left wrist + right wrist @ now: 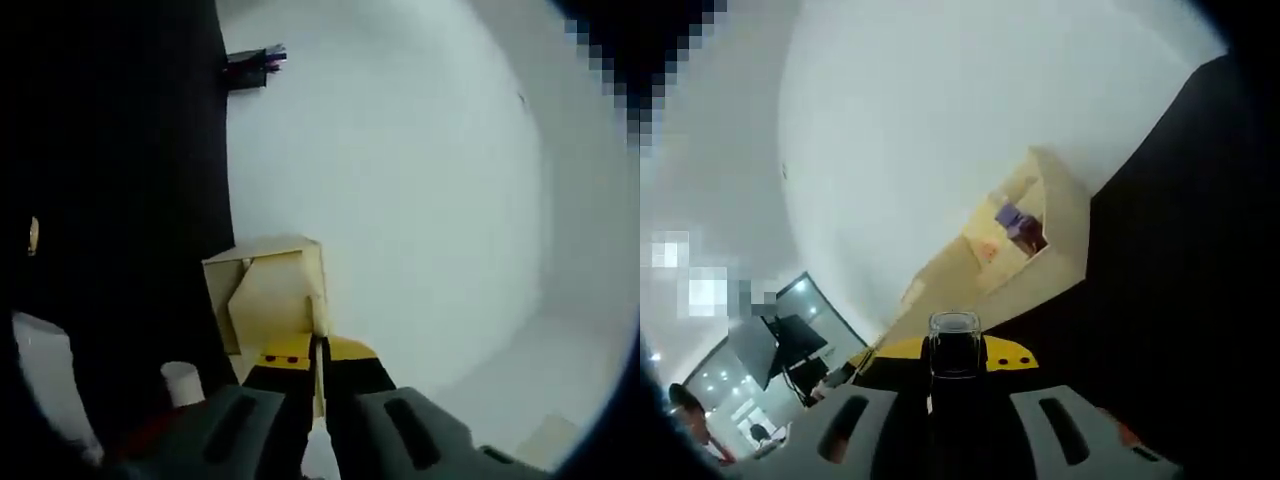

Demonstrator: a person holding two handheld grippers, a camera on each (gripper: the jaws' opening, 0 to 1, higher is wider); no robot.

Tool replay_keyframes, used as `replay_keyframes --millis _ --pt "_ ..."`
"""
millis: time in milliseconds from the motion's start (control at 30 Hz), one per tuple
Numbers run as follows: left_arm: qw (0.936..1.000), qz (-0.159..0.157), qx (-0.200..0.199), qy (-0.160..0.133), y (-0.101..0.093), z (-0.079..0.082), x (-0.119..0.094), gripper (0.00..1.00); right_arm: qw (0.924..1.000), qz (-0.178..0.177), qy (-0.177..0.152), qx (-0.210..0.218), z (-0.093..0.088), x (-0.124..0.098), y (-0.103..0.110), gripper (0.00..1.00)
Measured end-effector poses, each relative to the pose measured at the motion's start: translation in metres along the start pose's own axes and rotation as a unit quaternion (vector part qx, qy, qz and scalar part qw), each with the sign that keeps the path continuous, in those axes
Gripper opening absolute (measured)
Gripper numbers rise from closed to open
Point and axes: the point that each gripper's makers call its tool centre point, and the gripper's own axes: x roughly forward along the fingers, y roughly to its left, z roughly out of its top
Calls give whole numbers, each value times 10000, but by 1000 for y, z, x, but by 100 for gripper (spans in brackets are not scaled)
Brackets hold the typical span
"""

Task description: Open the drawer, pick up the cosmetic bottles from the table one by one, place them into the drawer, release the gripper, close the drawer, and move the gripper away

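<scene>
Glass-like and probably slick, fragile, the dark cosmetic bottle [954, 352] is sitting pinched upright by the right gripper [955, 372], while the left gripper [318, 372] is showing its fingers nearly together, empty, before the drawer unit [272, 295].

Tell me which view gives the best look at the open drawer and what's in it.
The right gripper view: the wooden drawer unit faces the camera with its drawer open, purple and reddish items inside. The left gripper view shows the wooden drawer unit from another side, plain panels, the opening hidden.
</scene>
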Motion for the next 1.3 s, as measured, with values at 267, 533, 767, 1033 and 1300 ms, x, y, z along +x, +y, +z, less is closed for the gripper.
replay_keyframes --millis 267,533,767,1033,1300 --pt "10000 -37 -67 -21 0 -1 -4 6 10000 -8 -2 -4 -1 -1 1 16" --pt "9996 -279 70 44 -17 -11 -12 4 10000 -9 -9 -21 -1 -2 1 16" --pt "9989 -147 -425 -141 -2 -7 -16 11 10000 -3 -9 -19 0 -1 1 16" --pt "9976 -245 -590 -269 3 -8 -4 17 10000 1 2 -15 0 0 1 16" --pt "9946 -356 -900 -364 3 -2 0 12 10000 0 0 -15 0 0 0 16"
